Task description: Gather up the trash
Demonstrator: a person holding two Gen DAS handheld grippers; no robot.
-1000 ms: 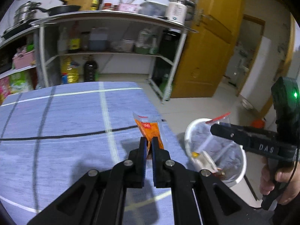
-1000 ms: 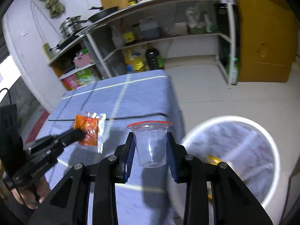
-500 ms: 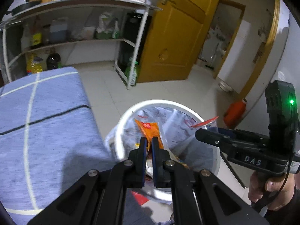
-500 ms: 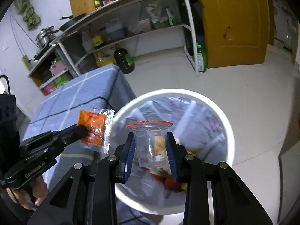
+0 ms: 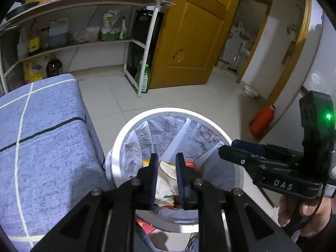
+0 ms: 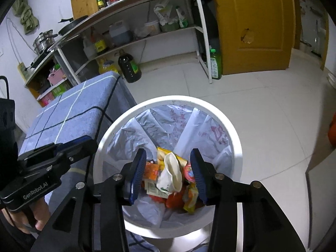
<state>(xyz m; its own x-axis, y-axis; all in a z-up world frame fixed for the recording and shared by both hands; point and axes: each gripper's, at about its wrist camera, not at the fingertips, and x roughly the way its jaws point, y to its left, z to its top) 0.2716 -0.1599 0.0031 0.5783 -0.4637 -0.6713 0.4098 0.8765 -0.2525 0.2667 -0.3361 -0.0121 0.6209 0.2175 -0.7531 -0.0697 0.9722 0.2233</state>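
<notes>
A white trash bin (image 5: 128, 130) lined with a plastic bag stands on the floor beside the table; it also shows in the right wrist view (image 6: 231, 130). Wrappers, a crumpled white cup (image 6: 171, 173) and other trash lie at its bottom. My left gripper (image 5: 166, 161) is open and empty above the bin. My right gripper (image 6: 168, 159) is open and empty above the bin. Each gripper shows in the other's view, the right one (image 5: 222, 149) and the left one (image 6: 90, 141).
The blue-cloth table (image 5: 37, 130) is to the left of the bin. A metal shelf rack (image 5: 84, 21) with bottles stands behind, a yellow door (image 5: 189, 31) beside it. An orange bottle (image 5: 261, 120) lies on the tiled floor at right.
Both grippers opened over the bin. The orange sachet left my left gripper and the clear plastic cup left my right gripper; both are gone from the jaws.
</notes>
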